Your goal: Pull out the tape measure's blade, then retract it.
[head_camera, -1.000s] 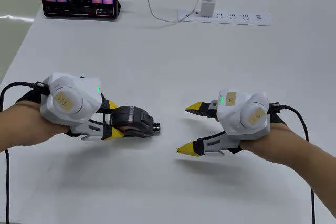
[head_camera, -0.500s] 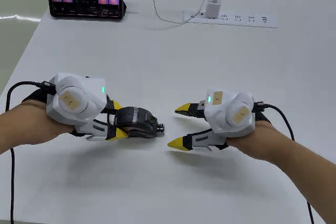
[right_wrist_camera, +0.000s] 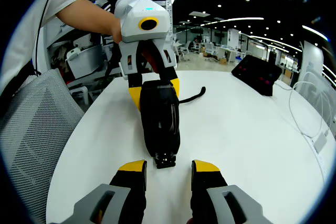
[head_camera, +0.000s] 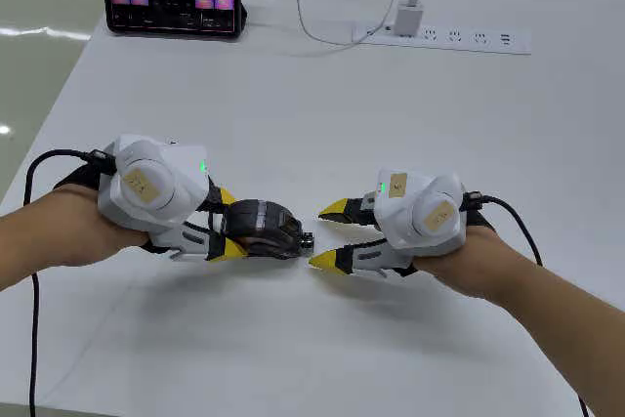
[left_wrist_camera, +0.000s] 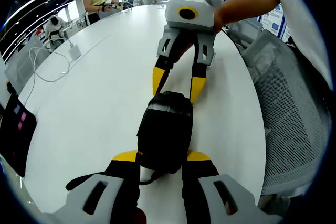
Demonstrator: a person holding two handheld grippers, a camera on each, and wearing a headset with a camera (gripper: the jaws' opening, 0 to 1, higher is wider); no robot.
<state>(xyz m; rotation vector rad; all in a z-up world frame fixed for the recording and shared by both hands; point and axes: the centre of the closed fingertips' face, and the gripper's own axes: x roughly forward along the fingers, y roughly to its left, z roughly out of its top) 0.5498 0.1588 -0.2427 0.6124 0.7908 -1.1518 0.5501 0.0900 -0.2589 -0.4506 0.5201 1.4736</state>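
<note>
While the left gripper (head_camera: pixel 228 224) clamps the black tape measure (head_camera: pixel 262 229) resting on the white table (head_camera: pixel 293 114), the right gripper (head_camera: pixel 322 235) stands with jaws apart just before the blade's hook (right_wrist_camera: pixel 164 161), seemingly without touching it.

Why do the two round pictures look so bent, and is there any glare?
Left and right gripper views: fisheye lenses bow the table edges and stretch the tape measure. Head view: straight lines, soft shadows under the left gripper and right gripper, lamp glare on the floor.
</note>
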